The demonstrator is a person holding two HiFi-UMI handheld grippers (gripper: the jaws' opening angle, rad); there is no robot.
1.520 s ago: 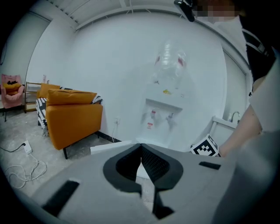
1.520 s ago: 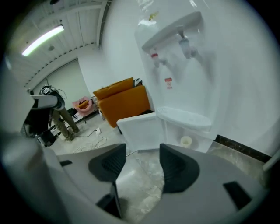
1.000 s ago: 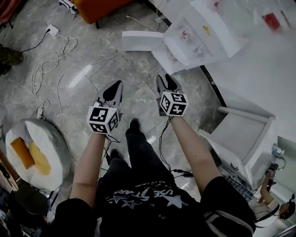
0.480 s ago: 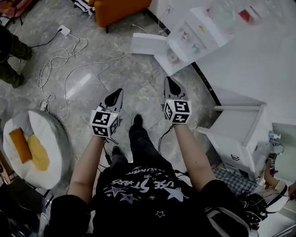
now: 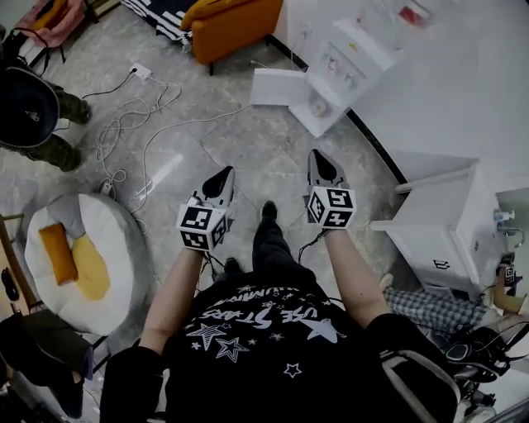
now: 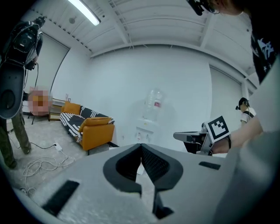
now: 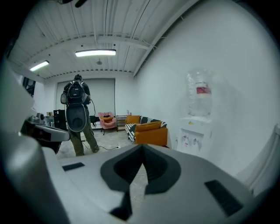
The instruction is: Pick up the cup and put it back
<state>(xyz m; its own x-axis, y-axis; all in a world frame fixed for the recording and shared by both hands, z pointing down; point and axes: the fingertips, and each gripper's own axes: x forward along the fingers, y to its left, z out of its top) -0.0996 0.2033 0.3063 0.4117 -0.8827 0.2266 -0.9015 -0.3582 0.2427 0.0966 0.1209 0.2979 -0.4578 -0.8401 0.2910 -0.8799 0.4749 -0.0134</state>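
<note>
My left gripper [image 5: 221, 182] and right gripper [image 5: 321, 165] are held side by side over the grey floor, both shut with nothing between the pads. Each gripper view shows the jaws meeting at the tip, left gripper [image 6: 141, 146] and right gripper [image 7: 142, 148]. Ahead against the wall stands a white water dispenser [image 5: 343, 62] with a bottle on top [image 7: 200, 94]. A small round thing [image 5: 319, 107] sits in its alcove; whether it is the cup I cannot tell. Both grippers are well short of the dispenser.
An orange sofa [image 5: 235, 25] stands left of the dispenser. Cables and a power strip [image 5: 132, 124] trail across the floor. A white beanbag [image 5: 78, 260] lies at the left, a white cabinet [image 5: 446, 231] at the right. A person with a backpack [image 7: 78, 113] stands nearby.
The view has swung as the person walks: sofa and standing person came into view, the dispenser slid up and right. Both grippers stay side by side; the right jaws look narrower than a second ago.
</note>
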